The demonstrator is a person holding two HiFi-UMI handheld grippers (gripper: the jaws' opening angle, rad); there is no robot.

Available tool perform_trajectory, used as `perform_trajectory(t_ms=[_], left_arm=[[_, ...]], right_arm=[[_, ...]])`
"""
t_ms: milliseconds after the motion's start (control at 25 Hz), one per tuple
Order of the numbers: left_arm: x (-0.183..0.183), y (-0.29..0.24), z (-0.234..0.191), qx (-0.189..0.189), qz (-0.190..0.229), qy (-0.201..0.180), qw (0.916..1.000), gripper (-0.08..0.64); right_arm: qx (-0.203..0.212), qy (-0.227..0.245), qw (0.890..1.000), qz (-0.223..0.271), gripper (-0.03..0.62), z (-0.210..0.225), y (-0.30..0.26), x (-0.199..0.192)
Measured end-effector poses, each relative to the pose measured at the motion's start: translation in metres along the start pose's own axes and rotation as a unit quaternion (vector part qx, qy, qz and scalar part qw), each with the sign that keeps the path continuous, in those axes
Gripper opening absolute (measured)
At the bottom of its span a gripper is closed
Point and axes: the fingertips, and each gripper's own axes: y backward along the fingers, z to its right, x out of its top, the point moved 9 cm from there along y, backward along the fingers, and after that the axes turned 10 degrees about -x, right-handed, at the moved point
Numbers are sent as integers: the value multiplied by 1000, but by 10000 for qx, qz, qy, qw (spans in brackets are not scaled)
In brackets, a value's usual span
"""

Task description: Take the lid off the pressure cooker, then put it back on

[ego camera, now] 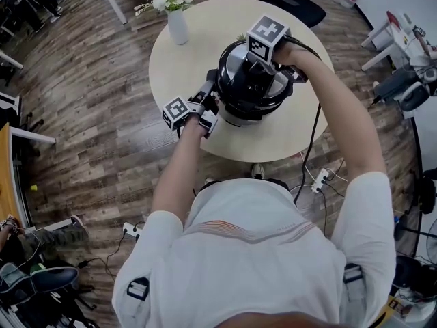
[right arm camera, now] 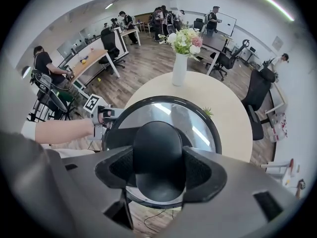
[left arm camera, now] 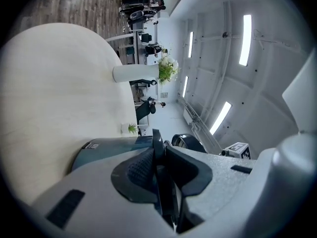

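The black pressure cooker (ego camera: 240,109) stands in the middle of the round table (ego camera: 198,53). My left gripper (ego camera: 208,102) reaches in level from the left and is shut on the pot's thin black side handle (left arm camera: 157,142), with the grey-blue pot wall (left arm camera: 109,150) just beyond. From above, my right gripper (right arm camera: 159,167) points straight down with its pads (right arm camera: 121,166) pressed on both sides of the oval black lid handle (right arm camera: 158,145). The lid (right arm camera: 200,125), shiny with a black rim, hangs under it, over the pot. The pot's inside is hidden.
A white vase of flowers (ego camera: 177,20) stands at the table's far left edge and a tiny green plant (right arm camera: 208,112) beyond the cooker. A black cable (ego camera: 313,139) runs off the table's right side to power strips (ego camera: 319,180) on the wooden floor. Office chairs and desks ring the table.
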Motion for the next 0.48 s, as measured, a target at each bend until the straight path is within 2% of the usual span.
perform_trajectory(t_ms=[80,160,200,240,280,320,360,400,480], left_arm=[[2,1,5,159,-52,-328,9993,82],[3,2,16,435,-181,-880,9950,197],[2,2,24,646,-286,-1277,9893,239],[2,1,33,901,-392,-1750,9796,248],[1,-1,44,1172,-484,-2265,9657,257],[0,-5,57,1433,-565,-2800,9476,262],[-1,-11,72,1667,-643,-3355,9249,264],[-3,-17,87,1851,-714,-3912,8987,264],[-7,-28,119,2024,-787,-4828,8484,264]], right_arm=[[10,41,10000,70,288,6,13,0],[12,45,9999,120,288,13,27,-3],[13,44,9999,136,288,17,33,-6],[15,44,9999,150,288,22,39,-9],[17,44,9999,161,288,27,45,-12],[17,38,9998,170,288,33,49,-16],[14,25,9998,179,288,39,54,-20],[7,4,9998,188,288,44,57,-24],[-23,-57,9998,212,288,52,61,-30]])
